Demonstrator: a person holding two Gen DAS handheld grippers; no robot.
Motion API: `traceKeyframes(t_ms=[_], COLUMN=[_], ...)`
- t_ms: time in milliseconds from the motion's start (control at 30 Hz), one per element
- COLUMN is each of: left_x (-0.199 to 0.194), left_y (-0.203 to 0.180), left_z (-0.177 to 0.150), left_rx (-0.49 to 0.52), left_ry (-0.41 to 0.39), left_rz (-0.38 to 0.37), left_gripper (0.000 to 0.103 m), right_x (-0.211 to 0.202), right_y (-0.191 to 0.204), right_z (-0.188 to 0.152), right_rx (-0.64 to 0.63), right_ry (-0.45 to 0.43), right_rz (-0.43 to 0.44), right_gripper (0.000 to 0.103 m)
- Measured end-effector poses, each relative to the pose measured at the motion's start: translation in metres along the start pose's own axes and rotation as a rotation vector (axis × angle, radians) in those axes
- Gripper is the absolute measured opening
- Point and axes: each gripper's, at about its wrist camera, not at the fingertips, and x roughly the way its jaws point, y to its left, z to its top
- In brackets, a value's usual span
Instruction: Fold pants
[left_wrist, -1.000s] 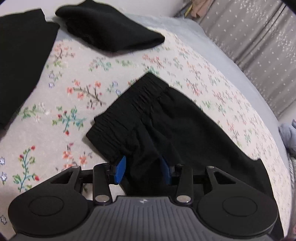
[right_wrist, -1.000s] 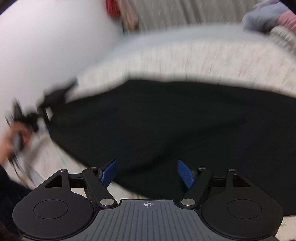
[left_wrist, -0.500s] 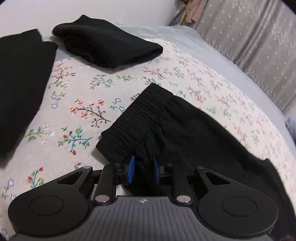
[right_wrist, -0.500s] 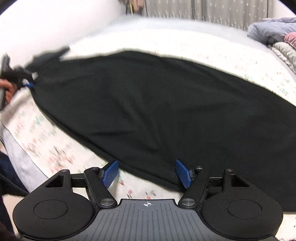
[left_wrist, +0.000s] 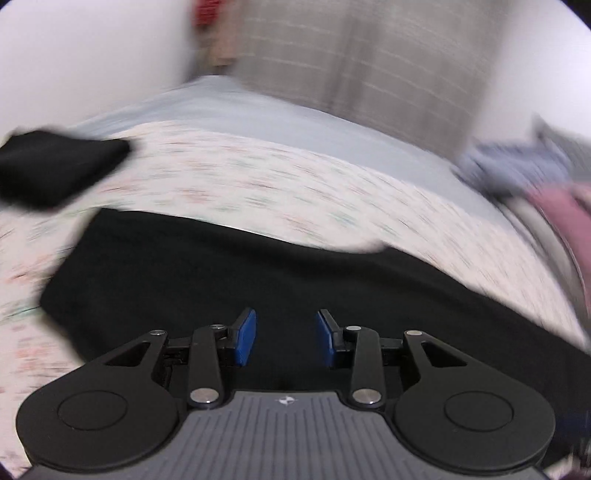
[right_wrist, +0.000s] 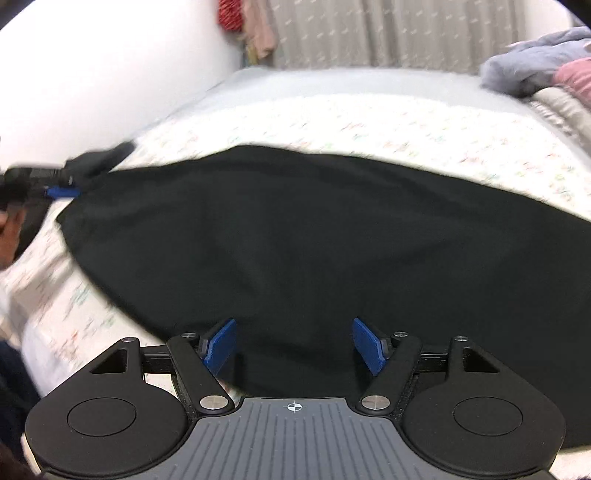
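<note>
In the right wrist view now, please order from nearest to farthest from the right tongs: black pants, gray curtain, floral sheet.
1. black pants, directly ahead of the right tongs
2. floral sheet, beyond the pants
3. gray curtain, at the back

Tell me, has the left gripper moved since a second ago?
Yes. The left gripper swung right: the folded black clothes slid to the view's left edge. Jaws now open.

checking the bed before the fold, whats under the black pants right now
The black pants lie spread on the floral sheet, which shows all around them. Past the sheet is a plain grey cover. Whatever sits directly beneath the pants is covered and cannot be seen.
</note>
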Motion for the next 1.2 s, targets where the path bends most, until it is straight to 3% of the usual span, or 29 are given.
traceKeyframes(t_ms=[133, 200, 267, 400, 567, 700, 800, 867, 1067, 1200], left_x=[0.034, 0.051, 0.053, 0.049, 0.045, 0.041, 0.039, 0.027, 0.014, 0.018], left_y=[-0.043, -0.036, -0.029, -0.021, -0.015, -0.021, -0.029, -0.038, -0.085, -0.127], left_z=[-0.025, -0.034, -0.032, -0.035, -0.034, -0.031, -0.027, -0.028, -0.034, -0.052], left_rx=[0.071, 0.002, -0.048, -0.052, -0.08, -0.083, -0.086, -0.071, 0.043, 0.175], left_ry=[0.126, 0.191, 0.189, 0.199, 0.222, 0.222, 0.192, 0.156, 0.092, 0.095], left_rz=[0.0, 0.016, 0.01, 0.023, 0.047, 0.067, 0.04, -0.004, -0.135, -0.19], left_gripper=[0.021, 0.02, 0.013, 0.0, 0.0, 0.0, 0.002, 0.002, 0.002, 0.003], right_x=[0.008, 0.0, -0.01, -0.034, -0.07, -0.101, -0.132, -0.15, -0.15, -0.139], right_y=[-0.021, -0.029, -0.043, -0.083, -0.149, -0.186, -0.213, -0.231, -0.248, -0.244], right_z=[-0.015, -0.019, -0.024, -0.036, -0.055, -0.068, -0.085, -0.101, -0.129, -0.127], right_rx=[0.017, 0.011, 0.03, 0.12, 0.317, 0.484, 0.653, 0.782, 1.001, 1.017], right_ry=[0.043, 0.035, 0.027, 0.0, -0.049, -0.11, -0.189, -0.232, -0.294, -0.291], right_rz=[-0.081, -0.076, -0.077, -0.128, -0.272, -0.461, -0.506, -0.501, -0.254, -0.256], right_gripper=[0.07, 0.07, 0.07, 0.07, 0.069, 0.071, 0.071, 0.073, 0.071, 0.066])
